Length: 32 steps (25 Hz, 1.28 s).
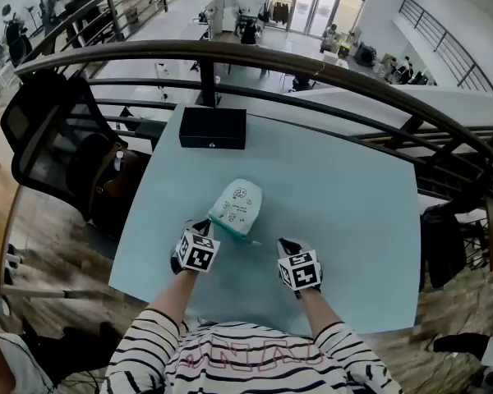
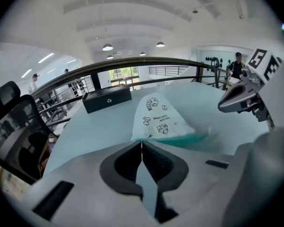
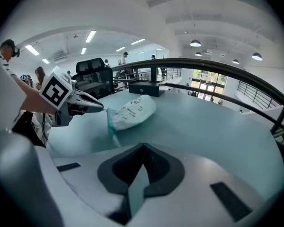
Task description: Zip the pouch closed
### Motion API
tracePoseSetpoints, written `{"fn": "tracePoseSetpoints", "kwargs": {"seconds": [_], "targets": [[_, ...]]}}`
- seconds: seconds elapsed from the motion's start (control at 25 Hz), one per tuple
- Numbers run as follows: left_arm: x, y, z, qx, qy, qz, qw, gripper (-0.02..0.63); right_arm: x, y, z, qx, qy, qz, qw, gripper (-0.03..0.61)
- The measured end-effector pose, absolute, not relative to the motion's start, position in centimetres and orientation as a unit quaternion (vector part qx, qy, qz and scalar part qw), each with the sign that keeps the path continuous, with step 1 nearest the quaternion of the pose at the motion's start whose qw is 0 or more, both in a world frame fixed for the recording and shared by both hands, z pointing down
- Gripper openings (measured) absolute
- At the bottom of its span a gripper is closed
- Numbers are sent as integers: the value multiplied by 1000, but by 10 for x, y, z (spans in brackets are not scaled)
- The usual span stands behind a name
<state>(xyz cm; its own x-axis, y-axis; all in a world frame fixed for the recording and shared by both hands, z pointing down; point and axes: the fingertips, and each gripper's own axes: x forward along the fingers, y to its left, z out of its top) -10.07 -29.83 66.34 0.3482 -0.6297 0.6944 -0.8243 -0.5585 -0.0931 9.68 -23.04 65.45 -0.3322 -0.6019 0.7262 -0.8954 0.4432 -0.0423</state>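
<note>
Where left jaws shut, pouch point(image 2: 158, 119) (corner)

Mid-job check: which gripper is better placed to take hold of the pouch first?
Left, probably. The left gripper has its shut tips right at the teal zip edge of the pouch; the right gripper is shut, apart from it.
</note>
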Motion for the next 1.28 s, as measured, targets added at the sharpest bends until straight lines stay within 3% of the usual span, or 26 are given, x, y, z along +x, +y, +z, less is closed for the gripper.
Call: {"fn": "tracePoseSetpoints", "kwargs": {"seconds": [0.52, 1.28], "targets": [[-121, -301, 682, 785, -469, 371, 161, 31, 97, -224, 655, 489, -782, 239, 304, 28], [-119, -274, 634, 804, -486, 316, 133, 31, 89, -208, 628, 492, -794, 226, 275, 28]]}}
